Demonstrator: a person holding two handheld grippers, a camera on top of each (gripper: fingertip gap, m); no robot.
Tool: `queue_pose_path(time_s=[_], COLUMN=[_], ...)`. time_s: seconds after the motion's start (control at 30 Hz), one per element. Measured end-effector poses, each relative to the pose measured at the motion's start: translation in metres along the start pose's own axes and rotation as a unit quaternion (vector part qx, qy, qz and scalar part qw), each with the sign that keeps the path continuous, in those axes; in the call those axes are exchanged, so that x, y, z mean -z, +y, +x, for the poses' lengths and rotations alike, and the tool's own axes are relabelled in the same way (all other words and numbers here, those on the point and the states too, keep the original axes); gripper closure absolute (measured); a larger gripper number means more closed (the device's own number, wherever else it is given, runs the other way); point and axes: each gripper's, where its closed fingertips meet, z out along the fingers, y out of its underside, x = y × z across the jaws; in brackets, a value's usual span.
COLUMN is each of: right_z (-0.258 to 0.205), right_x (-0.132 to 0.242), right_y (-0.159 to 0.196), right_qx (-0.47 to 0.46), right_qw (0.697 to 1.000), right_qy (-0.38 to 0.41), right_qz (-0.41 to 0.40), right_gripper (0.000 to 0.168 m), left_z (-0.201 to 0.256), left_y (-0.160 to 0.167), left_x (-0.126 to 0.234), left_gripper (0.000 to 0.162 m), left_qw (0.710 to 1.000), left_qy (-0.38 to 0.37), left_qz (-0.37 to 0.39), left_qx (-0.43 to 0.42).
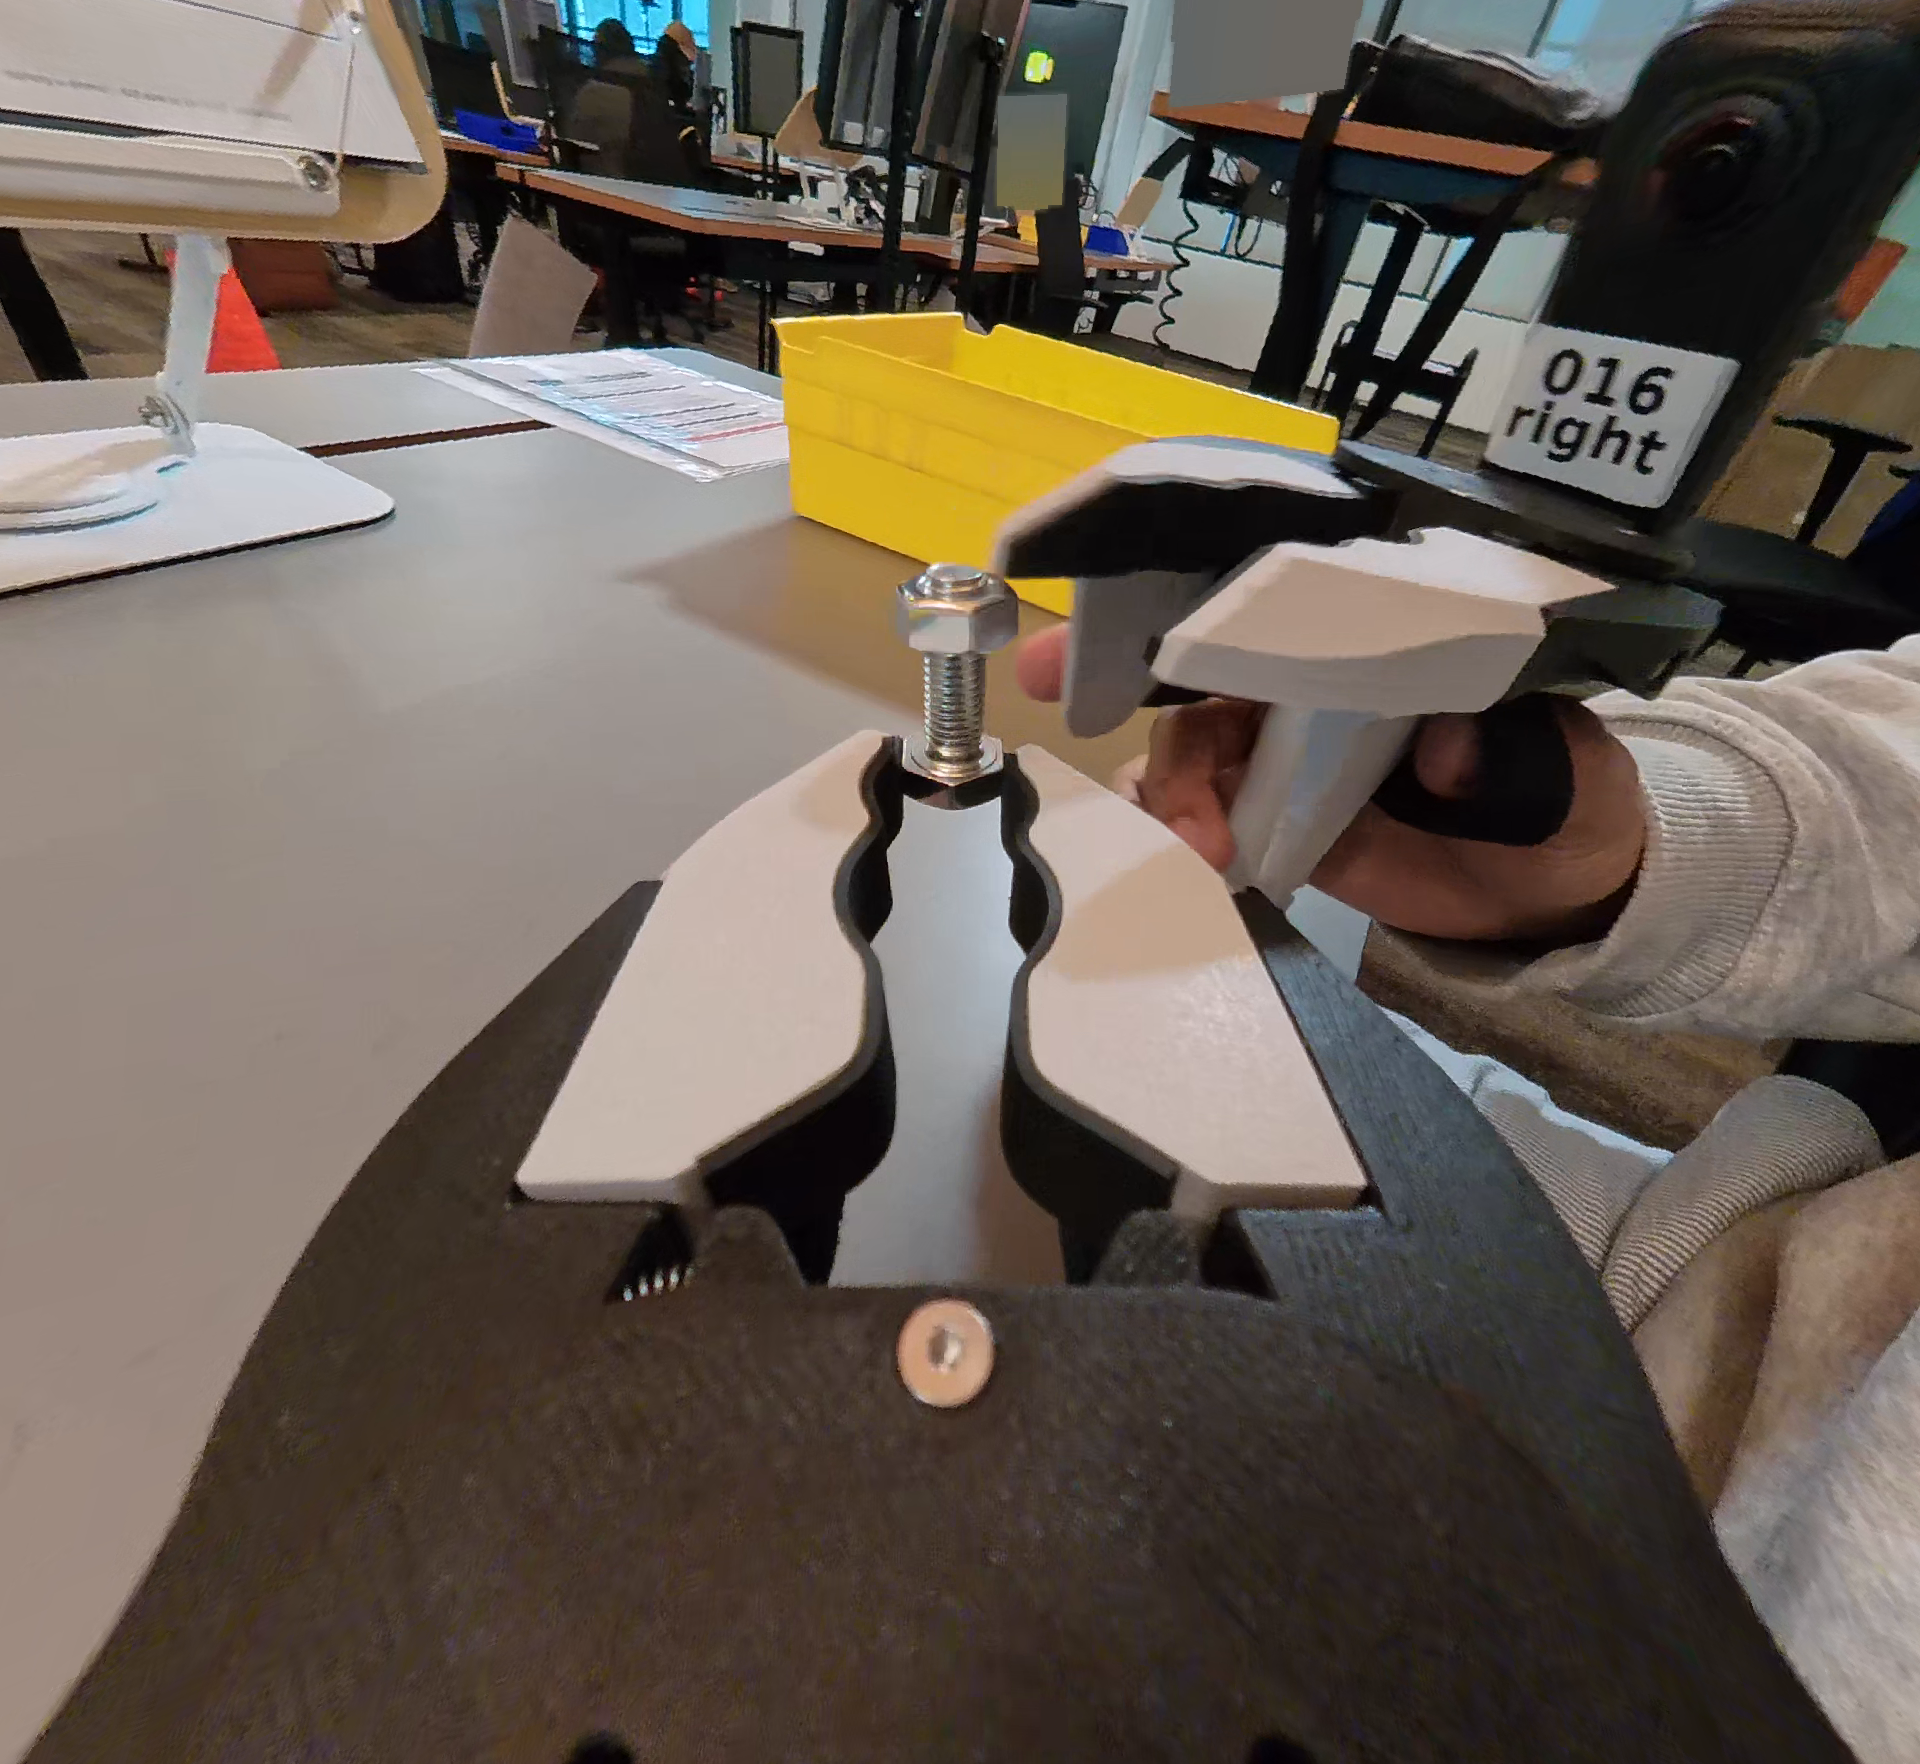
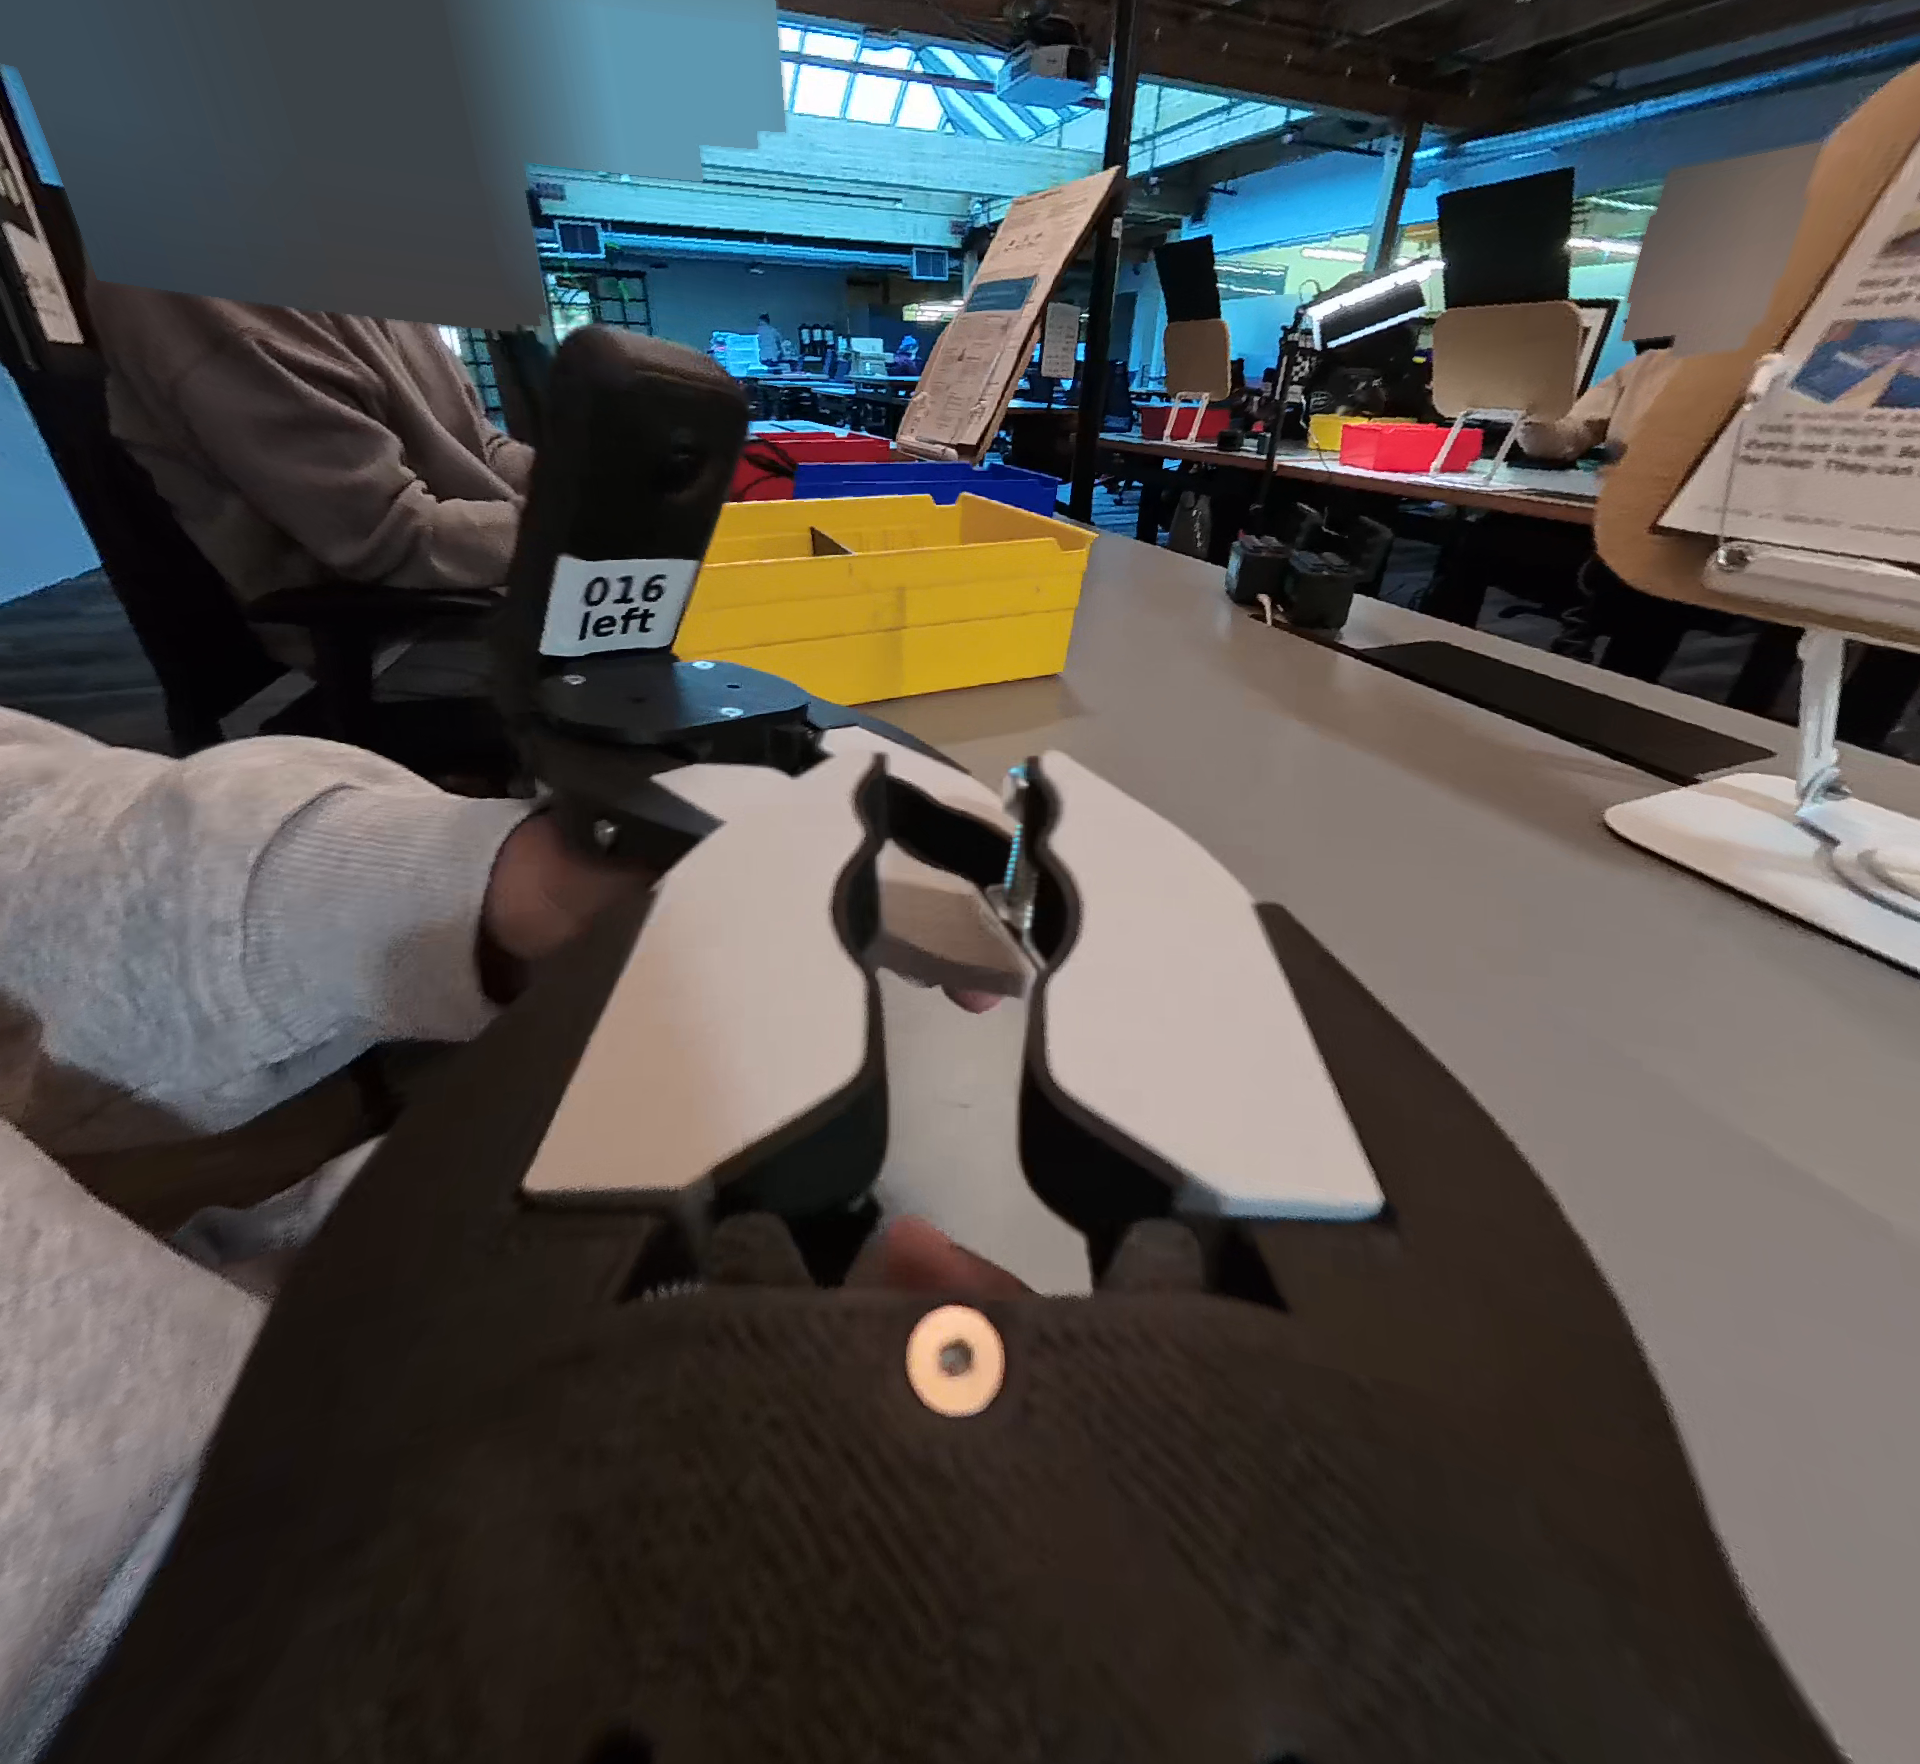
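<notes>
A steel bolt (image 1: 953,696) stands upright with its thread up, and a hex nut (image 1: 957,611) sits at its top end. My left gripper (image 1: 951,767) is shut on the bolt's head and holds it above the grey table (image 1: 312,831). My right gripper (image 1: 1044,639) comes in from the right, its tips just beside the nut and apart from it. In the right wrist view my right gripper (image 2: 956,774) is open and empty. The bolt (image 2: 1023,847) and one left finger (image 2: 935,945) show through its gap.
A yellow bin (image 1: 935,436) stands behind the bolt and also shows in the right wrist view (image 2: 883,613). A white stand (image 1: 156,488) with a paper sheet is at the far left, and shows again at the right (image 2: 1808,779). A laminated sheet (image 1: 644,405) lies flat. People sit at other desks. Some 5 cm of space lies between my two pairs of fingers.
</notes>
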Motion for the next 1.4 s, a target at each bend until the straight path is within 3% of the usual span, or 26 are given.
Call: queue_pose_path(time_s=[0.07,0.23,0.4,0.6,0.83,1.0,1.1,1.13,1.2,1.23,1.33,1.4], right_z=[0.0,0.012,0.01,0.018,0.014,0.018,0.011,0.008,0.008,0.01,0.017,0.017], right_x=[0.001,-0.001,0.003,0.002,0.006,0.003,0.004,0.007,0.009,0.009,0.006,0.005], right_y=[-0.001,0.003,0.006,0.009,0.008,0.01,0.01,0.009,0.006,0.007,0.008,0.009], right_qx=[0.002,-0.018,-0.031,-0.059,-0.056,-0.061,-0.059,-0.055,-0.053,-0.055,-0.065,-0.063], right_qw=[1.0,0.999,0.999,0.998,0.998,0.998,0.998,0.998,0.998,0.998,0.998,0.998], right_qy=[0.002,0.026,0.017,0.031,0.02,0.03,0.014,0.004,0.002,0.006,0.021,0.024], right_qz=[0.0,0.004,-0.016,-0.009,-0.018,-0.009,-0.025,-0.026,-0.021,-0.02,-0.012,-0.009], right_gripper=[0.147,0.117,0.149,0.122,0.154,0.122,0.145,0.165,0.168,0.166,0.137,0.13], left_z=[-0.003,0.001,-0.004,0.002,-0.004,0.001,0.001,0.0,-0.003,-0.003,0.0,0.001], left_y=[-0.001,-0.001,-0.001,0.0,0.0,0.001,0.0,0.0,0.0,-0.001,0.0,0.0], left_x=[0.001,0.0,0.0,-0.003,-0.002,-0.004,-0.004,-0.004,-0.003,-0.003,-0.004,-0.004], left_gripper=[0.144,0.144,0.144,0.144,0.144,0.144,0.144,0.144,0.144,0.144,0.144,0.144], left_qw=[1.0,1.0,1.0,1.0,1.0,1.0,1.0,1.0,1.0,1.0,1.0,1.0], left_qy=[-0.003,0.005,-0.004,0.007,-0.002,0.006,0.005,0.003,0.001,0.001,0.005,0.008], left_qz=[0.003,0.002,0.004,0.0,0.002,-0.004,-0.003,-0.001,0.001,0.002,-0.001,-0.003], left_qx=[0.006,-0.003,0.01,0.005,0.019,0.003,0.005,0.009,0.017,0.017,0.01,0.006])
